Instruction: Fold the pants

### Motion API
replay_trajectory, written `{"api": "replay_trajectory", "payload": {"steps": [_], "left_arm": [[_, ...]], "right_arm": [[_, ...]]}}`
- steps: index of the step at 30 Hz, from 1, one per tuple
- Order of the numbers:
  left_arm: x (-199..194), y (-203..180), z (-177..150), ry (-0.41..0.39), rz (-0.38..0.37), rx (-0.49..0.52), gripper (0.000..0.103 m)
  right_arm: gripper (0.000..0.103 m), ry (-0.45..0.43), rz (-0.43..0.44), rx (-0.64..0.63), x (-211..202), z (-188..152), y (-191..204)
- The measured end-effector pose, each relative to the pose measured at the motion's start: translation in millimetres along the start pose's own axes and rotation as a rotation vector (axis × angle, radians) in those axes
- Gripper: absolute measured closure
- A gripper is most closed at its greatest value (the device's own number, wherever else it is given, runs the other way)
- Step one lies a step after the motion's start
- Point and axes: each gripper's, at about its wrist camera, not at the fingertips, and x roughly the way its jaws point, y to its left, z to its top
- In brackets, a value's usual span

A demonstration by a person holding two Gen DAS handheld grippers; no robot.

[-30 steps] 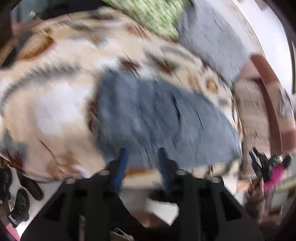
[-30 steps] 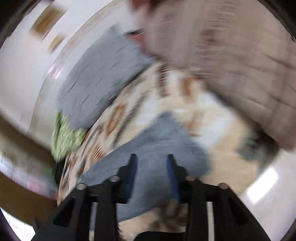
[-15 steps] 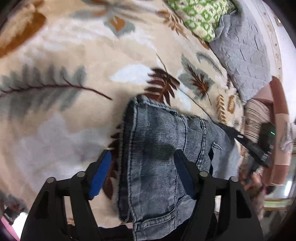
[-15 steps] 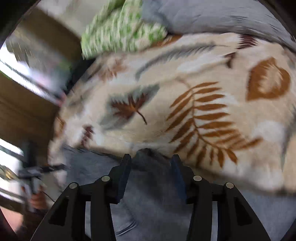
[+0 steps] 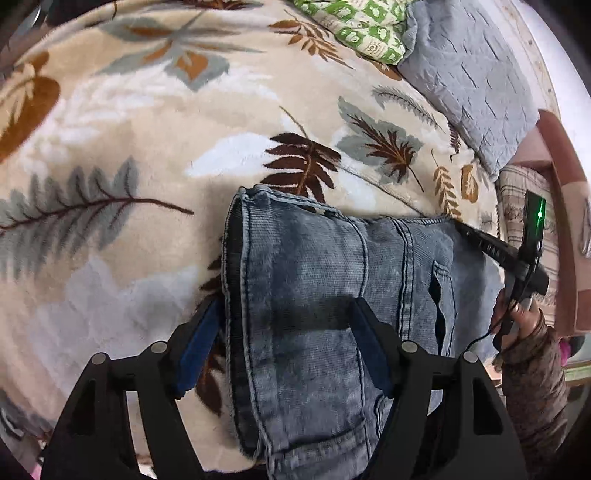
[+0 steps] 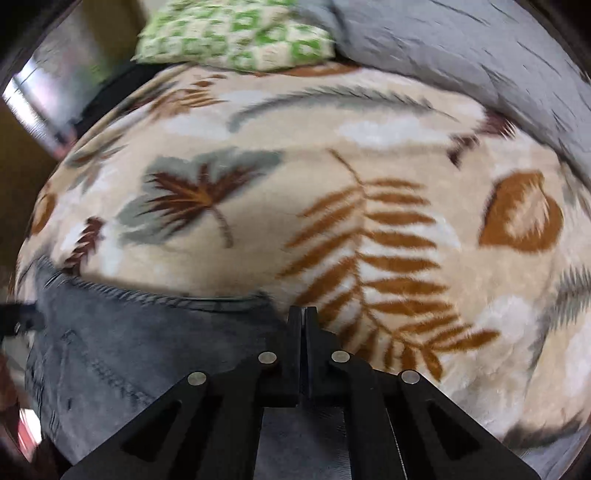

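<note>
One pair of faded blue-grey denim pants (image 5: 325, 295), ribbed and double-stitched, is lying folded on a plush beige blanket (image 5: 147, 147) printed with brown and grey leaves, covering a bed. The left gripper (image 5: 284, 332) is standing with jaws open, having just been widening, its two blue-padded fingers (image 5: 195, 347) straddling the pants' thick left edge. The right gripper (image 6: 303, 325) is showing jaws fully closed after just closing, at the denim's upper right corner; whether cloth is pinched cannot be told. One green-patterned pillow (image 5: 354, 26) and one grey quilted pillow (image 5: 472, 81) are lying at the far edge. Bare blanket is stretching beyond the pants.
</note>
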Motion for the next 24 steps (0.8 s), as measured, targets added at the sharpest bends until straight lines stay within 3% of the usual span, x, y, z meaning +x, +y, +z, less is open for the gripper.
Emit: {"api": "replay_trajectory", "payload": {"steps": [5,7,9,10,12,14,20,24], "left_arm": [[-32,3,-17,-0.037,-0.078,-0.016,0.031],[-40,-2,-31,-0.048,-0.116,-0.006,0.031],[-39,-9,-49,-0.036,-0.135,0.020,0.030],[-35,-13,-56,-0.021,-0.137,0.026,0.030],[-25,-16,-71,0.014,-0.114,0.030,0.030],[-31,-11,-81,0.001,-0.117,0.000,0.030],[-72,3,-107,-0.054,-0.225,-0.085,0.030],[-58,2,-123,-0.012,-0.287,-0.108,0.024]], "right_arm": [[0.095,-0.119,0.181,0.164,-49,-26,-23],[0.083,-0.158,0.230,0.181,-70,-51,-24],[0.053,-0.172,0.291,0.220,-79,-78,-27],[0.050,-0.168,0.301,0.243,-79,-91,-30],[0.050,-0.136,0.289,0.291,-69,-114,-34],[0.054,-0.100,0.282,0.348,-58,-135,-44],[0.051,-0.182,0.357,0.429,-84,-164,-53],[0.051,-0.193,0.445,0.430,-94,-174,-40]]}}
